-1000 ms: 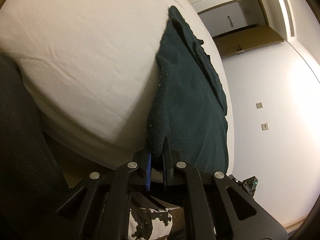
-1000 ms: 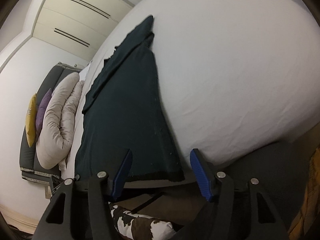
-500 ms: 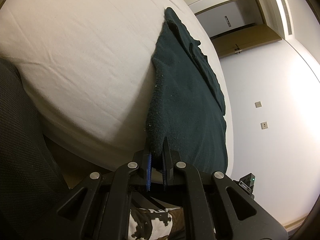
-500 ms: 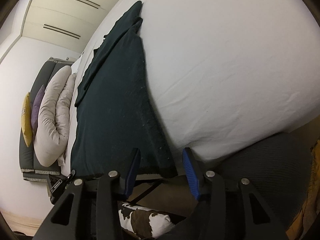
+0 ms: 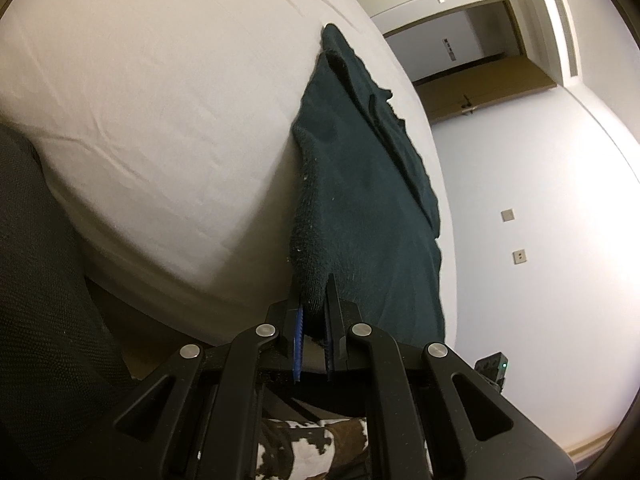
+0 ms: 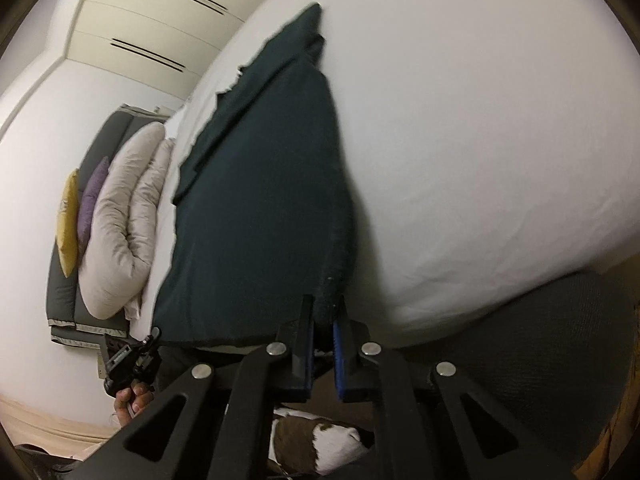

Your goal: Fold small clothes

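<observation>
A dark teal fleece garment (image 5: 360, 200) lies spread on the white bed (image 5: 160, 100), reaching from the near edge toward the far side. My left gripper (image 5: 314, 300) is shut on its near corner at the bed's edge. In the right wrist view the same garment (image 6: 260, 200) stretches away across the bed (image 6: 480, 140). My right gripper (image 6: 323, 312) is shut on the garment's other near corner. The left gripper (image 6: 128, 360) shows at the lower left of the right wrist view.
A dark mesh chair (image 5: 36, 280) stands beside the bed, seen also in the right wrist view (image 6: 540, 340). Pillows and a rolled duvet (image 6: 128, 220) lie at the headboard. A wooden door (image 5: 480, 88) and a white wall (image 5: 540, 240) lie beyond the bed.
My right gripper moved in and closed on the garment's near corner; one second ago it was open around it. My left gripper has kept its hold throughout.
</observation>
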Action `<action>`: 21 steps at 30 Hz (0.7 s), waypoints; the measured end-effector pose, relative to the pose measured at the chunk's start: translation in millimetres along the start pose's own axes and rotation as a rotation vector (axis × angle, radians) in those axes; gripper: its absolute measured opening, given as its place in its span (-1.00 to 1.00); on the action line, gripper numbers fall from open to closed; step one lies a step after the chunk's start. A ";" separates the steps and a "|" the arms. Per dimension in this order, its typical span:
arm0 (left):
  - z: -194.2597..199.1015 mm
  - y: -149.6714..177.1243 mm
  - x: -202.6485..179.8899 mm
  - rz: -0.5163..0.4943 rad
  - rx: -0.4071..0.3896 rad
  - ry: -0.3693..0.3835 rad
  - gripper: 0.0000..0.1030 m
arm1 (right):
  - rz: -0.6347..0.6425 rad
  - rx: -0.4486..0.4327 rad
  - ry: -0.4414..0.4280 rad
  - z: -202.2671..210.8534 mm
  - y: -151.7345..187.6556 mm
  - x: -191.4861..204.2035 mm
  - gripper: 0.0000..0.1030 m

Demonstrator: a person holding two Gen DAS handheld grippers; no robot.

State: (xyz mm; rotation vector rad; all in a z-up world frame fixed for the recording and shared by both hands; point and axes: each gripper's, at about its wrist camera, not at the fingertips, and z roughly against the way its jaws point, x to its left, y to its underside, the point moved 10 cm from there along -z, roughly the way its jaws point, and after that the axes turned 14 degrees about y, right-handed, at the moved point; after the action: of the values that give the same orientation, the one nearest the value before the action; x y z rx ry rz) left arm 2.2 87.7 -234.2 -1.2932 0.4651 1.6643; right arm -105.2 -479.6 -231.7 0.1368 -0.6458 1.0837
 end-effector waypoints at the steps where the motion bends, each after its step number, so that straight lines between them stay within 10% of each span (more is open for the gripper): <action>1: 1.5 -1.7 -2.4 0.001 -0.005 0.007 -0.88 | -0.001 -0.018 -0.018 5.0 -3.0 3.7 -0.84; 21: 21.1 -42.1 -45.6 -0.028 -0.101 0.106 -0.88 | -0.004 -0.193 -0.160 53.3 -41.8 51.7 -0.85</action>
State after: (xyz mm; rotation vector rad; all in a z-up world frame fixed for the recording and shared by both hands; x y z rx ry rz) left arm 26.1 103.9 -175.3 -1.4616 0.4281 1.6189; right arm -76.2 -481.3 -151.7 0.0583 -0.8900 1.0071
